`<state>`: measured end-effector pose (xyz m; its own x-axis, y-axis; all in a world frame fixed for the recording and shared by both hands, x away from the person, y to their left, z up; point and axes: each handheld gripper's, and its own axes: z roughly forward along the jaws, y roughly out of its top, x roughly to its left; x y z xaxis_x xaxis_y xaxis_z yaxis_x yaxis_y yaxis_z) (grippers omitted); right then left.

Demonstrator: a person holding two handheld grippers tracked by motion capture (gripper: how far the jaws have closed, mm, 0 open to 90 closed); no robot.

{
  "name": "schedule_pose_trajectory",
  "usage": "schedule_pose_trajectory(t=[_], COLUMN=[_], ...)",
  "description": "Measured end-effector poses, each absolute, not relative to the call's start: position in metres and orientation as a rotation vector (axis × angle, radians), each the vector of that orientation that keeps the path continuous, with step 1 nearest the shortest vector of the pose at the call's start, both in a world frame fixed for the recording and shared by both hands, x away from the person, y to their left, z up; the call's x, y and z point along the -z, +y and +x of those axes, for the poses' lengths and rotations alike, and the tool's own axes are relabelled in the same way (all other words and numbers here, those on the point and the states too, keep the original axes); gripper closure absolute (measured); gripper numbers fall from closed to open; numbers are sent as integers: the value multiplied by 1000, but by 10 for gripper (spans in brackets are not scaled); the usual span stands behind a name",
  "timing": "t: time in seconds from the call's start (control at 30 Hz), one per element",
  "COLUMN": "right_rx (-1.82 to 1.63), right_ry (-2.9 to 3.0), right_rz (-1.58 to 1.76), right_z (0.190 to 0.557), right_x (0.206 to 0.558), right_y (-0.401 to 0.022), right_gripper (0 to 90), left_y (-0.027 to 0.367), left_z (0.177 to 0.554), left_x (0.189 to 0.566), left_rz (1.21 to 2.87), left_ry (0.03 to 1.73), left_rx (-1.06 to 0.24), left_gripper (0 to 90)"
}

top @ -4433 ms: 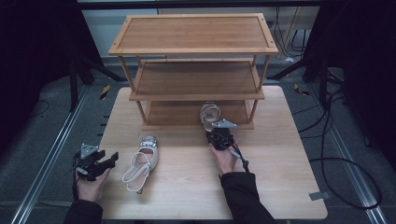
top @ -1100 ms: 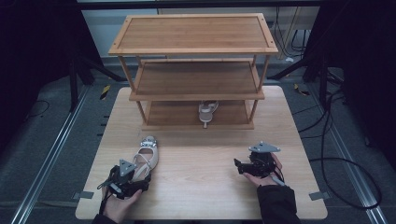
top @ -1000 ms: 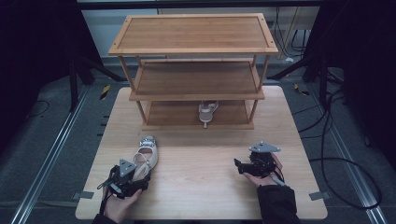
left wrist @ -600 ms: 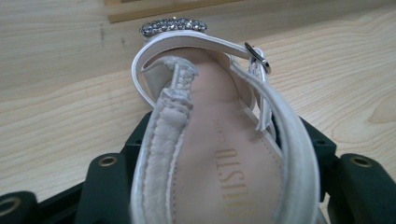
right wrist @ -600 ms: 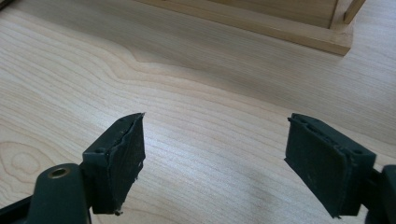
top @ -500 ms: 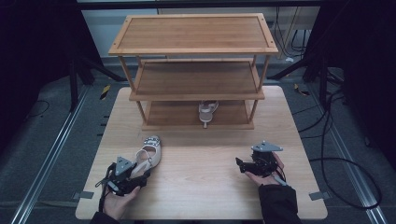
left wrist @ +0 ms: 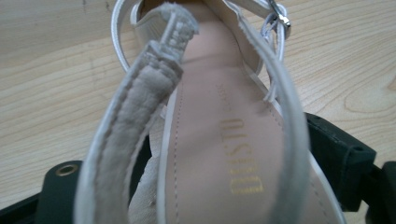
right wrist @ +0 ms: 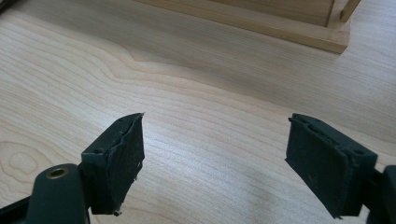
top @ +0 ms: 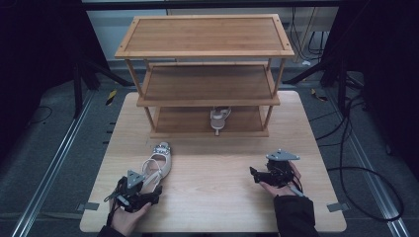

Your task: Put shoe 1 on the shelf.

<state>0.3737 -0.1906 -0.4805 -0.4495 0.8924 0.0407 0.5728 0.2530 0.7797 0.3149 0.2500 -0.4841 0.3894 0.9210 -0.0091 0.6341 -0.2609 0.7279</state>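
With the white slingback sandal (top: 157,165) lying near-left on the table (top: 222,207), its heel end between the left gripper (top: 148,192)'s just-widened jaws, close squarely on the heel cup, not the loose strap (left wrist: 140,107), while the right gripper (top: 254,174) idles open.

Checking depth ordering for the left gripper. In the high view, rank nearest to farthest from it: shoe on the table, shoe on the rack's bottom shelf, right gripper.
From the left gripper:
1. Shoe on the table, its heel between the jaws.
2. Right gripper, across the table's near edge.
3. Shoe on the bottom shelf, far side, in the rack.
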Motion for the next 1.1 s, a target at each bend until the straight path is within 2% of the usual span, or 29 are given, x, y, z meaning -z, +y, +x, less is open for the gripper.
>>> schedule_pose_trajectory(t=[0.27, 0.4, 0.7, 0.87, 1.1], right_rx=[-1050, -1048, -1054, -1057, -1058], right_ry=[2124, 2128, 2121, 2114, 2107], right_rz=[1339, 1335, 1341, 1348, 1353], right_z=[375, 375, 375, 376, 376], right_x=[481, 482, 481, 481, 481], right_y=[-190, -190, -191, -193, -194], right_gripper=[196, 196, 198, 200, 200], left_y=[251, 252, 249, 234, 202], left_z=[328, 329, 331, 333, 344], left_x=[485, 483, 478, 472, 475], left_rz=[1948, 1928, 1938, 1930, 2006], left_ry=[1332, 1337, 1280, 1198, 1072], left_rx=[-524, -541, -505, -498, -433], left_gripper=[255, 387, 406, 406, 405])
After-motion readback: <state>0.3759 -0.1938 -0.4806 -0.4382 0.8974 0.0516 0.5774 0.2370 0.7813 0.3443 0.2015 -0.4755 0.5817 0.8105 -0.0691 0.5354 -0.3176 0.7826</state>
